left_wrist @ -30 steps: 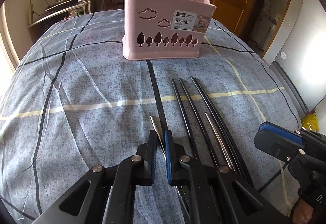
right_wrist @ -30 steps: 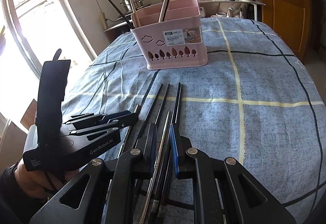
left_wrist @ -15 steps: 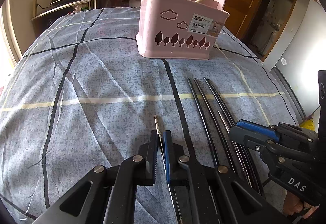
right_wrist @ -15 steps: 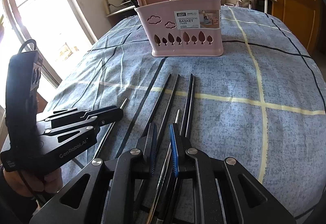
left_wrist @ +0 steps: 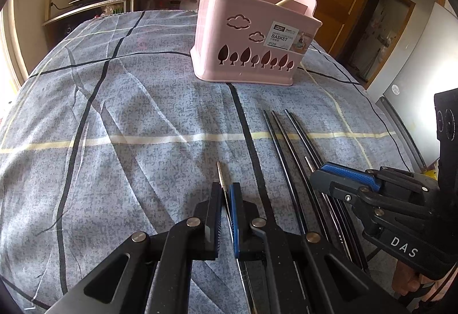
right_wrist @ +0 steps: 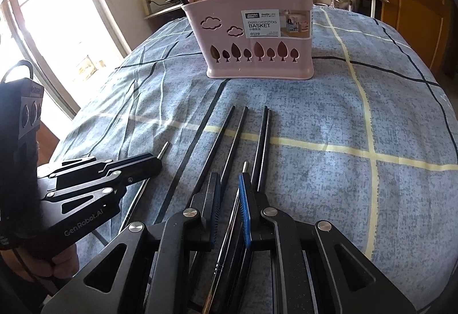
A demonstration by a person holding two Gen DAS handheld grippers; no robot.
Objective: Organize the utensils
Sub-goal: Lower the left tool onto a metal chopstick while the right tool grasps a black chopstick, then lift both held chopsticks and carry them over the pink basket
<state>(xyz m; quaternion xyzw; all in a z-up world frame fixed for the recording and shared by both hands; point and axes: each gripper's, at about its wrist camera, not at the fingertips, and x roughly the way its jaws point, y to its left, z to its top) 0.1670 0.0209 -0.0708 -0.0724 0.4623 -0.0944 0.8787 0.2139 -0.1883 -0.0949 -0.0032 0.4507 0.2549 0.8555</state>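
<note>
Both grippers grasp slim metal chopsticks on the checked tabletop.

The left gripper is clenched on one silver chopstick; the right gripper pinches another beside four black chopsticks. The pink basket stands beyond, on blue cloth, kitchen behind. Handle ends are hidden.

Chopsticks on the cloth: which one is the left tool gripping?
The silver metal chopstick lying apart, left of the black printed stripe. The left gripper has its jaws shut on it. The black chopsticks lie right of that stripe.
</note>
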